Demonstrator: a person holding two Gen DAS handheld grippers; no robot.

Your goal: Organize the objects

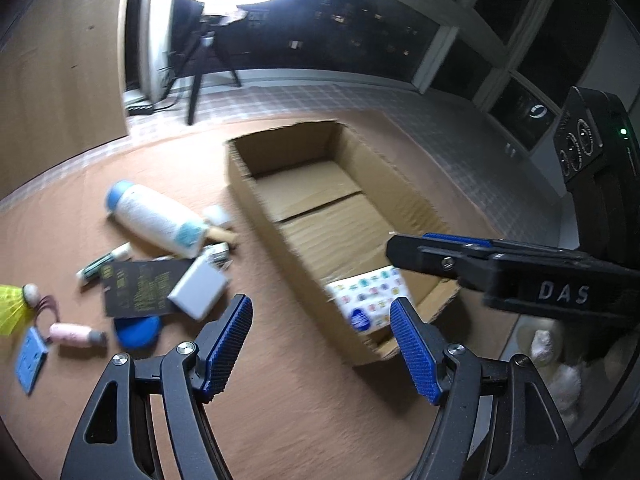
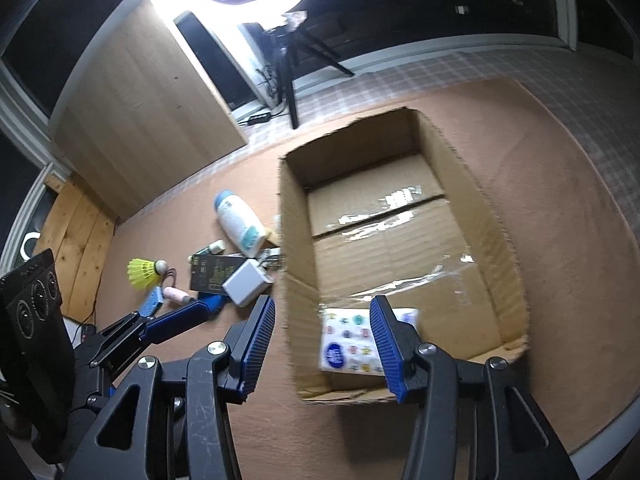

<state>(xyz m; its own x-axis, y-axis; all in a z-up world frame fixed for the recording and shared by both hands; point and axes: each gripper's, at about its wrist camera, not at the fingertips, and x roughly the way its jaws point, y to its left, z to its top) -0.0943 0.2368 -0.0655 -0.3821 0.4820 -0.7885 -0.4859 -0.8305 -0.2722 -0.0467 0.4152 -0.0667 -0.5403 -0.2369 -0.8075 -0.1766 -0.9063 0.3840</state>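
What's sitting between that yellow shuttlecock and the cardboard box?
In the right wrist view, a black card and a white block lie between the shuttlecock and the cardboard box.

Left claw & right claw: same build, matte black plastic arms w/ triangular cutouts, silver round screws at the pivots behind the fingers, blue ribbed pads lining each finger's inner face. Right claw's side reads "DAS" in raised letters; black housing behind it has round dials + a green LED.
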